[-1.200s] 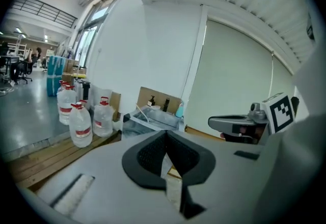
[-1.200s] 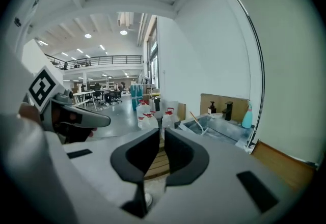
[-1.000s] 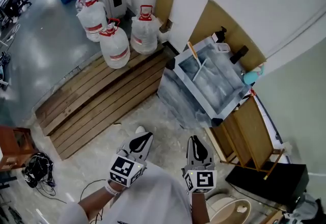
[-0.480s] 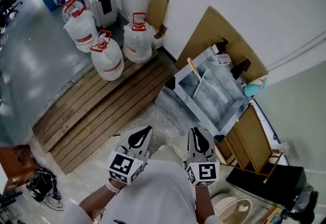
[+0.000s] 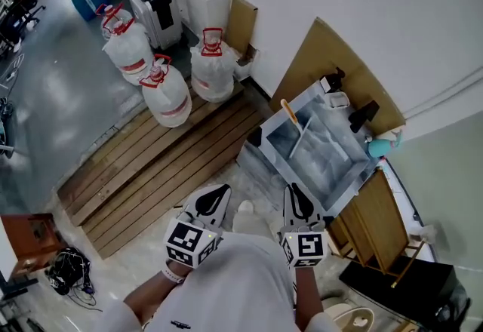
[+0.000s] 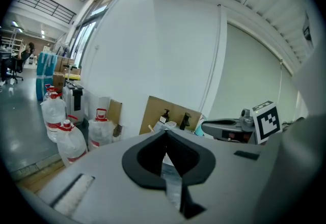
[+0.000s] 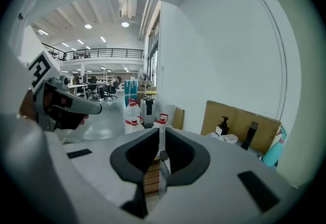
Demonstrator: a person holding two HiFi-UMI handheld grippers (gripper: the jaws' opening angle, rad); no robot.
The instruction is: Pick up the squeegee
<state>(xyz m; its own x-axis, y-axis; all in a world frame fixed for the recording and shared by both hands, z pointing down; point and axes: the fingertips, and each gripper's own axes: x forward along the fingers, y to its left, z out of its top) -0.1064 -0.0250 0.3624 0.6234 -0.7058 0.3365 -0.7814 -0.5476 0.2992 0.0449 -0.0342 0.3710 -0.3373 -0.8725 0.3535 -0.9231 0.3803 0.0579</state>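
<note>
Both hands now sit closer to the basin (image 5: 355,181): squeegee (image 5: 287,113) lies ahead of the right claw (image 5: 295,193), handle pointing away, left claw (image 5: 220,193) farther off, both closed on nothing.

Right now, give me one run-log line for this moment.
phase: pre-grasp | left gripper: fingers shut, empty | right gripper: fingers shut, empty | orange-handled tool: in basin, untouched, ahead of both grippers

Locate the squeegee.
Head view, right of centre: what looks like the squeegee, orange-handled, lies at the left end of the plastic-lined basin, ahead of the right gripper, right of the water jugs.
</note>
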